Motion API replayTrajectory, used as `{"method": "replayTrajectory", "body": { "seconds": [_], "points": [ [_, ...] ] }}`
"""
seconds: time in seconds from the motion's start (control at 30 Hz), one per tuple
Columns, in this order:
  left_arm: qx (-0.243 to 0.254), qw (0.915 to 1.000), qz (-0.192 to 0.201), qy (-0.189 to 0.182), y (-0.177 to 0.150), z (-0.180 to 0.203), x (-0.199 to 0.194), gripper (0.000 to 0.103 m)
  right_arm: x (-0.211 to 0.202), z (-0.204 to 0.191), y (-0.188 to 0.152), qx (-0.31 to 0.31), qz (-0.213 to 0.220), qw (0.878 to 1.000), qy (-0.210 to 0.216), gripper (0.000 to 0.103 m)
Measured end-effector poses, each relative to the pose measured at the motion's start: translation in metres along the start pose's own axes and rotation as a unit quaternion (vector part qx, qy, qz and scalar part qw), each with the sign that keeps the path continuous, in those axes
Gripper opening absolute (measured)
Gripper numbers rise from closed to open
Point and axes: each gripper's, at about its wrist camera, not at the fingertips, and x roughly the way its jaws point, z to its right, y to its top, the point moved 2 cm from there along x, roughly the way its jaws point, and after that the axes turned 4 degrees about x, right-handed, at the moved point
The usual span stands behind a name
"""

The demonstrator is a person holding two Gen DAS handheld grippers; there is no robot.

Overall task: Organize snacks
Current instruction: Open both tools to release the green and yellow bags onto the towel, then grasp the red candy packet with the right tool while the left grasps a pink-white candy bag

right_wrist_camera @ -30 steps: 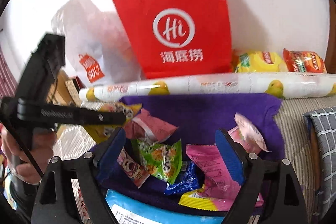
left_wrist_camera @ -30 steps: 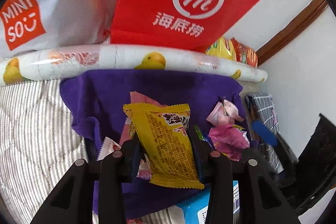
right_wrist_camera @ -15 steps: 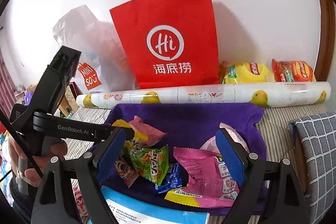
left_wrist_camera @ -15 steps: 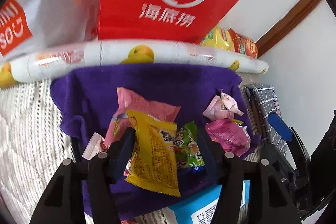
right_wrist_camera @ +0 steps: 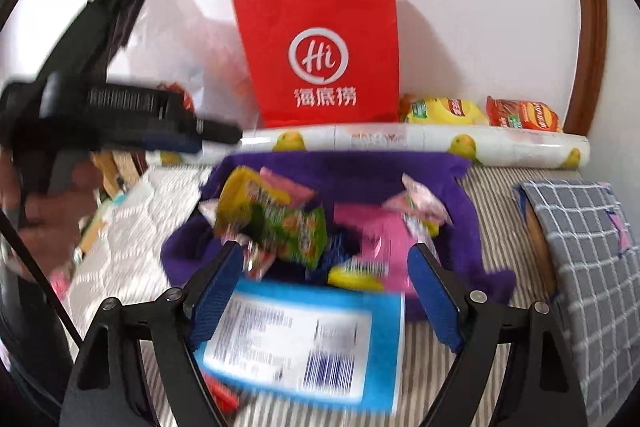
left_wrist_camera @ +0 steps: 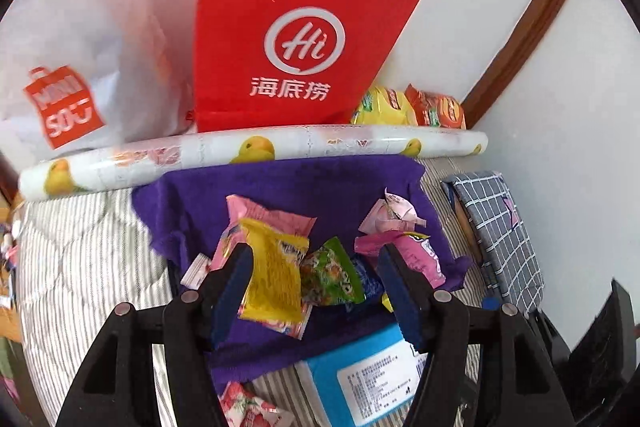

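A purple cloth point(left_wrist_camera: 304, 183) lies on the striped bed and bears a heap of snack packets. A yellow packet point(left_wrist_camera: 274, 275) lies loose on the heap, beside a green packet point(left_wrist_camera: 330, 273) and over a pink one point(left_wrist_camera: 276, 217). More pink packets point(left_wrist_camera: 400, 223) lie to the right. My left gripper point(left_wrist_camera: 316, 291) is open and empty, just above the heap. My right gripper point(right_wrist_camera: 326, 291) is open and empty, above a blue box point(right_wrist_camera: 304, 339) at the cloth's point(right_wrist_camera: 340, 167) near edge. The left gripper's body point(right_wrist_camera: 104, 119) shows at the left in the right wrist view.
A red paper bag point(left_wrist_camera: 288, 39) and a white plastic bag point(left_wrist_camera: 80, 67) stand against the wall behind a fruit-printed roll point(left_wrist_camera: 256, 151). Yellow and orange chip bags point(left_wrist_camera: 412, 107) lie behind the roll. A grey checked cushion point(right_wrist_camera: 588, 255) lies on the right.
My left gripper opened and let go of the yellow packet, which now lies on the heap. The left gripper drew back and up. The right gripper moved nearer the blue box.
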Motion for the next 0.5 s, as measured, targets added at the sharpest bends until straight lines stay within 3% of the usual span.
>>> {"method": "replayTrajectory", "body": {
  "seconds": [0.17,0.33,0.5],
  "points": [
    [-0.012,0.9998,-0.018,0.003,-0.038,-0.009,-0.009,0.063,-0.024,-0.011,-0.034,-0.005,-0.023,1.0,0.007,0.074],
    [-0.036,0.9991,-0.02,0.013,-0.075,-0.028,-0.026,0.063,-0.029,-0.018,-0.068,0.054,-0.063,0.995,0.051,0.066],
    [-0.057,0.9977,-0.022,0.03,-0.11,-0.05,-0.04,0.063,-0.02,-0.038,-0.102,0.063,-0.095,0.992,0.061,0.065]
  ]
}}
